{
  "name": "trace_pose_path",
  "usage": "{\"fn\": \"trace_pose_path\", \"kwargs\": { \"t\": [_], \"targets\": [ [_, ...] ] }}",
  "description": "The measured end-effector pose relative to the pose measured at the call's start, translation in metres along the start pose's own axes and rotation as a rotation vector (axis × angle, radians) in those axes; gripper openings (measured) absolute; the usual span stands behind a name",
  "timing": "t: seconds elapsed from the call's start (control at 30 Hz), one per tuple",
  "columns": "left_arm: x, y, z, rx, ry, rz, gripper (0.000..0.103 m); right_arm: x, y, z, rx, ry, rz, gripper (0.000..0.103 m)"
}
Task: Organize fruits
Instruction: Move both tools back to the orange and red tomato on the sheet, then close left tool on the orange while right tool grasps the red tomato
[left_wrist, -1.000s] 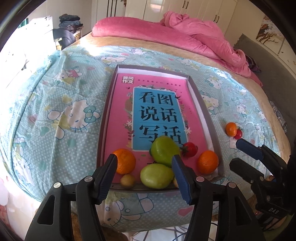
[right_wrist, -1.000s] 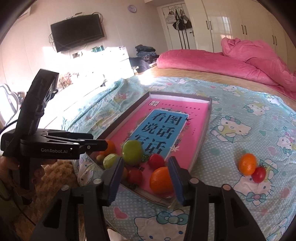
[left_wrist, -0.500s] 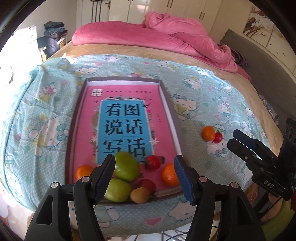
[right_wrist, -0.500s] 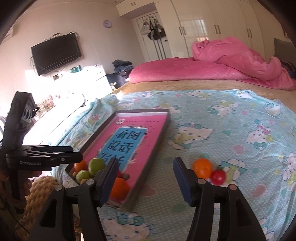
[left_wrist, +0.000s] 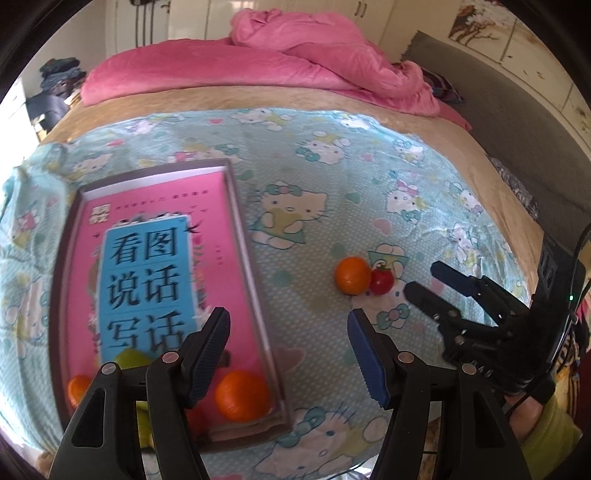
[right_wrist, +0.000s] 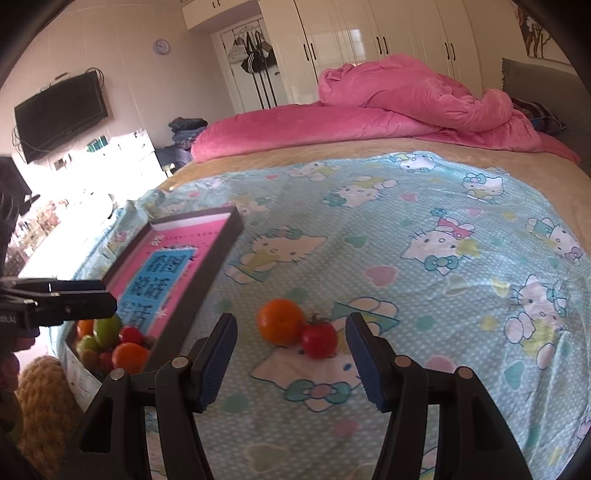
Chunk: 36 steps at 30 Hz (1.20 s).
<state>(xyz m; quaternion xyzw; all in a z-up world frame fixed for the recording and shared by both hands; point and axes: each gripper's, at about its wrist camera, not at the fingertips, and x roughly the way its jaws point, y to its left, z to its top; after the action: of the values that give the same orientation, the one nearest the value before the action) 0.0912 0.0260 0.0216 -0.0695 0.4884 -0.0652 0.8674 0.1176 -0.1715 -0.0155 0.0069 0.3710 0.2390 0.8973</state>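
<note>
On the bedsheet, the right gripper gapes wide, framing the touching orange and tomato. Likely tray-bound; left gripper hangs open, empty.

Both grippers swung right, toward the loose orange and tomato.

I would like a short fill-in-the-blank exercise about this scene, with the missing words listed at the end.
1. The small red tomato lies on the bed sheet and touches the round ____ fruit beside it.
2. The shallow dark-rimmed tray has a ____ printed bottom with a blue panel.
3. Both fingers of the right gripper stand ____, with nothing between them.
4. The other fruits, among them a green one, are gathered at the ____ end of the tray.

Missing words: orange; pink; open; near
</note>
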Motion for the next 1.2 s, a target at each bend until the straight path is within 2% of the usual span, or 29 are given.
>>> {"fn": "trace_pose_path", "kwargs": {
  "t": [0.2, 0.33, 0.6, 0.8, 0.9, 1.07, 1.2],
  "targets": [
    [0.039, -0.025, 0.015, 0.026, 0.065, -0.045, 0.068, 0.022, 0.000, -0.008, -0.098, 0.057, -0.051, 0.061],
    [0.063, -0.037, 0.023, 0.047, 0.100, -0.033, 0.068, 0.035, -0.007, -0.009, -0.123, 0.077, -0.079, 0.057],
    [0.099, -0.052, 0.034, 0.067, 0.169, -0.073, 0.068, 0.057, -0.011, -0.011, -0.138, 0.112, -0.044, 0.050],
    [0.121, -0.050, 0.036, 0.035, 0.213, -0.108, 0.067, 0.062, -0.018, -0.010, -0.109, 0.109, -0.010, 0.042],
    [0.125, -0.049, 0.037, 0.016, 0.218, -0.131, 0.064, 0.065, -0.017, -0.012, -0.111, 0.114, 0.003, 0.038],
    [0.134, -0.048, 0.036, -0.016, 0.236, -0.176, 0.051, 0.070, -0.014, -0.014, -0.123, 0.123, 0.005, 0.032],
    [0.139, -0.044, 0.040, -0.060, 0.241, -0.206, 0.049, 0.071, -0.013, -0.014, -0.125, 0.123, -0.004, 0.032]
  ]
}}
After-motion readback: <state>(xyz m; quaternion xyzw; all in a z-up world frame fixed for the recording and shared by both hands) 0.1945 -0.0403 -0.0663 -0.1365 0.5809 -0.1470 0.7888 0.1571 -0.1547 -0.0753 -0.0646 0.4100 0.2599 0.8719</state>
